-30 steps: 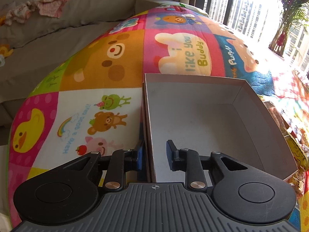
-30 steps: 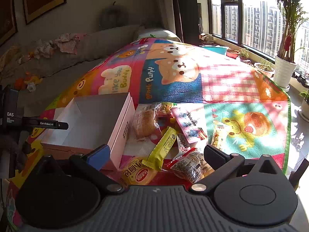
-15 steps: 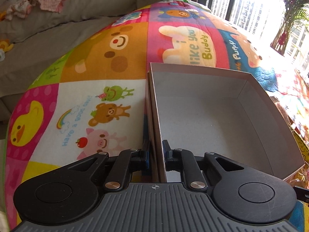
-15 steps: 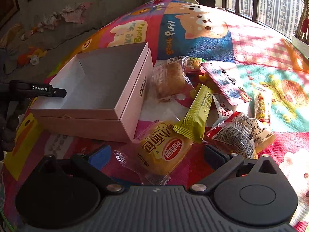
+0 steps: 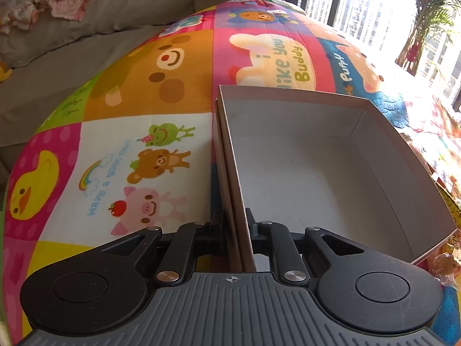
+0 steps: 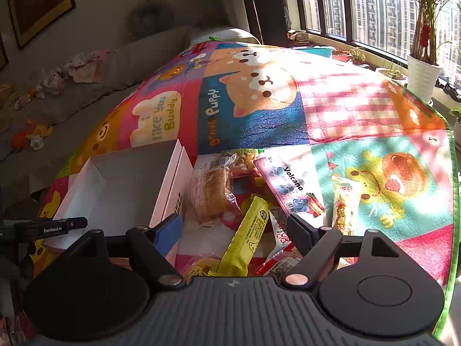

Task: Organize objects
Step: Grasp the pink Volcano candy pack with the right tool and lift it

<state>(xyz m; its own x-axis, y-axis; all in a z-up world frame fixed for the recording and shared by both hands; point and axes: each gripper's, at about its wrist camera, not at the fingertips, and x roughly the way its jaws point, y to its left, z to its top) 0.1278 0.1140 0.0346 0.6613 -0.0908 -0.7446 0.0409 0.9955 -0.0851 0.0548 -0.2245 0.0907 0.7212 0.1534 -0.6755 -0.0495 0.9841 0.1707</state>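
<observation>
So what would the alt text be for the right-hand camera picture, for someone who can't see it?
The right gripper is closing over a pile of snack packets, a yellow packet between its fingers but not yet pinched. To the left sits an open, empty pink box on a bright cartoon play mat, with a sunny window behind.

Cartoon play mat (image 5: 161,92), grey sofa (image 5: 86,37), potted plant (image 6: 422,66)

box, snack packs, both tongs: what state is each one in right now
box: open, empty, upright on the mat
left tongs: shut on the box's near wall
right tongs: closing around the yellow snack pack, pads not pressing yet
yellow snack pack: sealed, lying on the pile
bread pack: sealed, lying beside the box
</observation>
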